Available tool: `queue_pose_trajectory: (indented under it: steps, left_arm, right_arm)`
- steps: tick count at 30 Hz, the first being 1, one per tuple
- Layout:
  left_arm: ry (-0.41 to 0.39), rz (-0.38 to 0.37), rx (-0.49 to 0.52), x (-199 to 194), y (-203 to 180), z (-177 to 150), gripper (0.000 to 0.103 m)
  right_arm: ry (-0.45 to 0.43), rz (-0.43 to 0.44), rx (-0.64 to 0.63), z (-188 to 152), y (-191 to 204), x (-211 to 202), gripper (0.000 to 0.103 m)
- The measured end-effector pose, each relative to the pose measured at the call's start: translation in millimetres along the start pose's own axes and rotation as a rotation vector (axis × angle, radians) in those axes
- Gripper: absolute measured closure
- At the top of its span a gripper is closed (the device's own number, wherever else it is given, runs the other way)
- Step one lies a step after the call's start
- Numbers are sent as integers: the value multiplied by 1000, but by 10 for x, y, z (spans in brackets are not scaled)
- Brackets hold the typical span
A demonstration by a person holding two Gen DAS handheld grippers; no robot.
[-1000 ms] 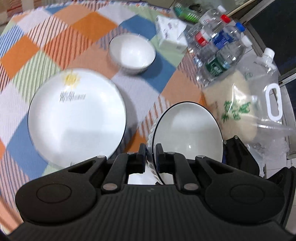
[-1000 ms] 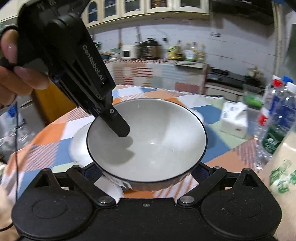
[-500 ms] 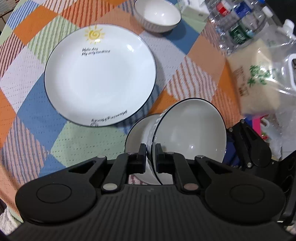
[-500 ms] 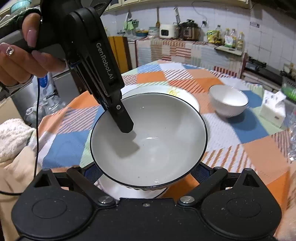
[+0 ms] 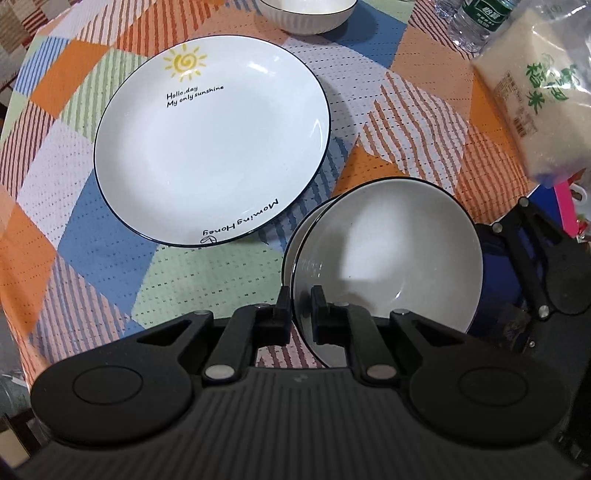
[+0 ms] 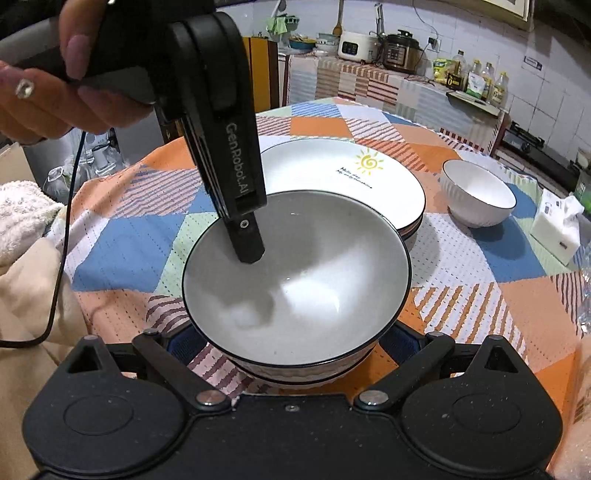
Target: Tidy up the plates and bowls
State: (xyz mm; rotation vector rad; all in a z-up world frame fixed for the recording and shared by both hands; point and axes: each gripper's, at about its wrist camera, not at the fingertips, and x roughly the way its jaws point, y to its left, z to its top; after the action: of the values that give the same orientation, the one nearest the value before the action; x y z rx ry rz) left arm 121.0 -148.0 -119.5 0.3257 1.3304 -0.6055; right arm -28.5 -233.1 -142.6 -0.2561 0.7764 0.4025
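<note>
Left gripper (image 5: 298, 306) pinching the near rim of a black-rimmed bowl (image 5: 391, 254), one finger inside the wall, the other outside. Same gripper (image 6: 245, 243) seen from the right wrist view reaching down at 10 o'clock into that bowl (image 6: 295, 280), held by a hand (image 6: 55, 85) at upper left.

Bowl nested, slightly tilted, in a second bowl (image 5: 301, 236) beneath, only a sliver of its rim showing at 9 o'clock of the top one; ribbed outer wall of the lower bowl (image 6: 295, 376) visible at 6 o'clock in the right view. Both near the table edge on a checked tablecloth (image 5: 92, 251).

Right gripper (image 6: 295, 343) spread wide, fingers at either side of the stacked bowls near their base; contact with them impossible to tell. Its linkage (image 5: 532, 251) visible at 3 o'clock of the bowl in the left view.

Large white plate (image 5: 210, 140) with a sun print at 11 o'clock of the bowls, just beside them, flat on the cloth. Small ribbed bowl (image 5: 306, 14) at 12 o'clock beyond the plate. Rice bag (image 5: 535, 107) at 2 o'clock, water bottle (image 5: 476, 22) past it. Tissue pack (image 6: 557, 225) at 3 o'clock in the right view.
</note>
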Motion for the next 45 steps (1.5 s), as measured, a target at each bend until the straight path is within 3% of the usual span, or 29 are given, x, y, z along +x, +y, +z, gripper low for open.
queue_pose_trajectory:
  steps: [6,12,17,24,29,31,36,40,45]
  left_arm:
    - [-38,87,64,6,-87,-52,93]
    - [-52,90,59,-13,-63,-64,93]
    - [-92,51,56,-194,-20,-27,93]
    - [-188,-43,26,-511,83,122,92]
    - [-277,-42,34,-691,115,274,92]
    - [-303,-53,26,-730,143,362,91]
    - [-340,-39,52,-675,223,651,83]
    - [-379,-2,70,-536,337,920,79]
    - [-412,-17,14,-409,488,1249,78]
  right_arm:
    - [41,-26,-31,13,51,19,2]
    - [48,-39,-49,-17,51,-12,2]
    - [12,-19,-46,16,-53,-232,2]
    - [-78,-14,90,204,-503,-536,2]
    - [-155,-37,165,439,-820,-673,5]
    - [-163,-58,190,556,-923,-681,11]
    - [-153,-85,258,822,-1217,-558,26]
    - [-137,-117,317,1020,-1530,-288,27]
    - [-103,-121,456,1170,-1982,99,32]
